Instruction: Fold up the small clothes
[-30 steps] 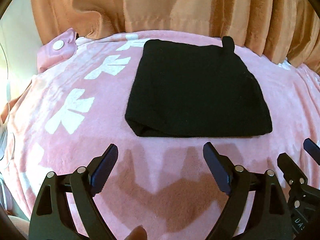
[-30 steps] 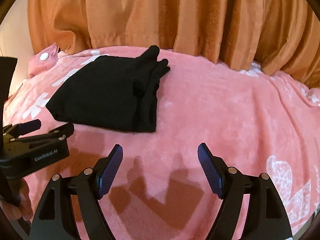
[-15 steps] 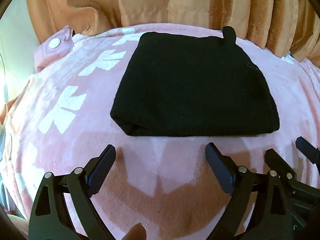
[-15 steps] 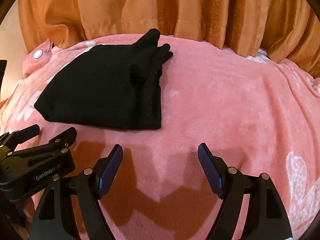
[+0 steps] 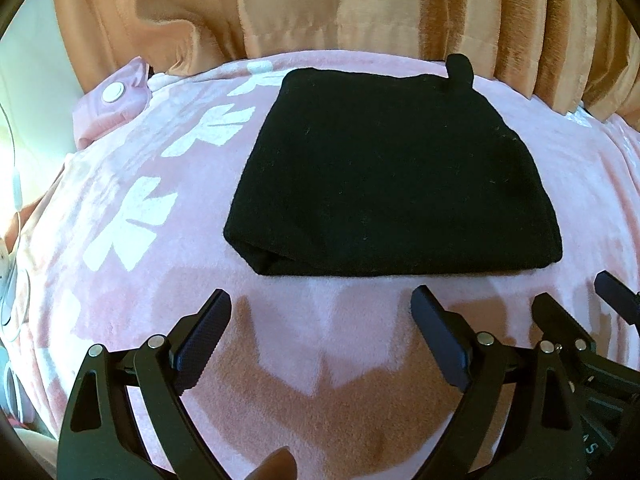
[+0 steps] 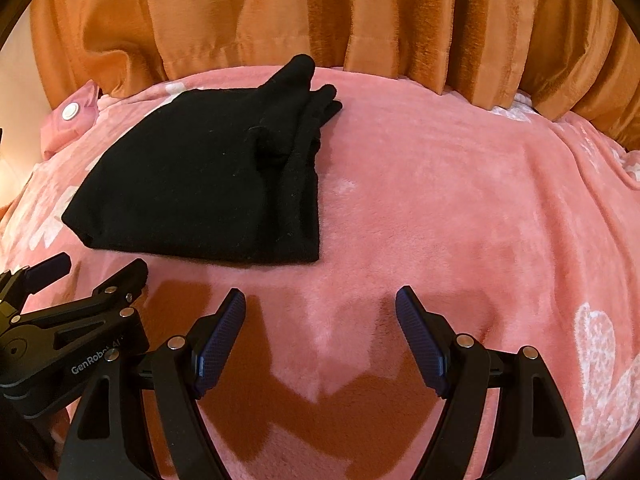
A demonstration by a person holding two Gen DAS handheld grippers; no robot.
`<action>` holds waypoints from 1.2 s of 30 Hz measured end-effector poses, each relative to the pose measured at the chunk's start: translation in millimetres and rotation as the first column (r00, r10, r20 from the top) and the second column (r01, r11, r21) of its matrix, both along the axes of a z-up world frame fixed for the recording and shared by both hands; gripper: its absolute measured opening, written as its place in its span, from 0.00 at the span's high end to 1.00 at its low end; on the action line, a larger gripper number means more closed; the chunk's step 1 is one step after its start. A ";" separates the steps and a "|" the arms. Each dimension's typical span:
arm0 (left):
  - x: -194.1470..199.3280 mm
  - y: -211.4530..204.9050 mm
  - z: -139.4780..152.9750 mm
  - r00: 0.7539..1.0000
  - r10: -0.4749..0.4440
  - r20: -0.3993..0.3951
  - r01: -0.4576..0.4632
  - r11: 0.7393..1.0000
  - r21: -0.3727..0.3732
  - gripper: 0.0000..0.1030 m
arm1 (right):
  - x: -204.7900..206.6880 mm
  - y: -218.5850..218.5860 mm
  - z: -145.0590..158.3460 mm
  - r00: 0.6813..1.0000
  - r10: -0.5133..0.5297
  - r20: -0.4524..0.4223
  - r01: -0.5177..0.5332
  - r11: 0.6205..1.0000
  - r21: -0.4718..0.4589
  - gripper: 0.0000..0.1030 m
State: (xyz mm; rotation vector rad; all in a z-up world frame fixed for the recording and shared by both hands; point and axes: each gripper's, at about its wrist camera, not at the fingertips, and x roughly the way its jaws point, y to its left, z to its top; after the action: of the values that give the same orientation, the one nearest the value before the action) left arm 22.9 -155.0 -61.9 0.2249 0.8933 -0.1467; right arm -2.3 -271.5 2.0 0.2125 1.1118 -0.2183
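Note:
A folded black garment (image 5: pixel 394 176) lies flat on the pink blanket (image 5: pixel 328 312). A small black tab sticks up at its far edge. In the right wrist view the garment (image 6: pixel 208 176) shows stacked folded layers along its right side. My left gripper (image 5: pixel 322 300) is open and empty, just short of the garment's near edge. My right gripper (image 6: pixel 320 300) is open and empty over bare blanket, right of the garment's near right corner. The left gripper also shows in the right wrist view (image 6: pixel 86 270), and the right gripper in the left wrist view (image 5: pixel 580 296).
Orange curtains (image 5: pixel 360 8) hang right behind the blanket's far edge. A pink flap with a white snap button (image 5: pixel 113 92) lies at the far left. White patterns (image 5: pixel 132 216) mark the blanket left of the garment. A white cable (image 5: pixel 16 184) runs at the left edge.
Both grippers have moved forward toward the garment, which now looks larger and nearer. Both have stayed open. The garment has not moved.

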 end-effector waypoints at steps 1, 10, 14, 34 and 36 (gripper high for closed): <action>0.5 0.0 -0.3 1.000 0.001 -0.003 -0.001 1.000 0.001 0.14 | -0.1 0.3 0.8 1.000 -0.001 0.002 0.001 1.000 -0.004 0.27; 3.2 2.4 0.5 1.000 0.019 -0.020 -0.019 1.000 -0.016 0.14 | -0.2 1.3 3.0 1.000 -0.011 -0.001 0.011 1.000 -0.017 0.27; 2.3 1.8 1.3 1.000 0.015 -0.010 -0.015 1.000 -0.006 0.14 | 0.7 2.2 3.9 1.000 -0.010 -0.002 0.010 0.999 -0.031 0.27; 4.6 6.2 -1.0 0.999 0.032 -0.008 -0.032 0.999 -0.006 0.05 | 3.5 1.6 3.1 1.000 -0.014 -0.002 0.014 0.999 -0.040 0.27; 2.6 5.7 -1.1 0.999 0.034 0.008 -0.034 0.999 0.002 0.05 | 3.9 1.0 3.1 1.000 -0.017 -0.001 0.016 0.999 -0.043 0.27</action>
State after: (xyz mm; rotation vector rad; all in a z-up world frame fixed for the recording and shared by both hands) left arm 25.4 -149.3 -63.0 0.2117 0.8891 -0.1135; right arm 1.6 -270.5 5.1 0.1834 1.1059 -0.2568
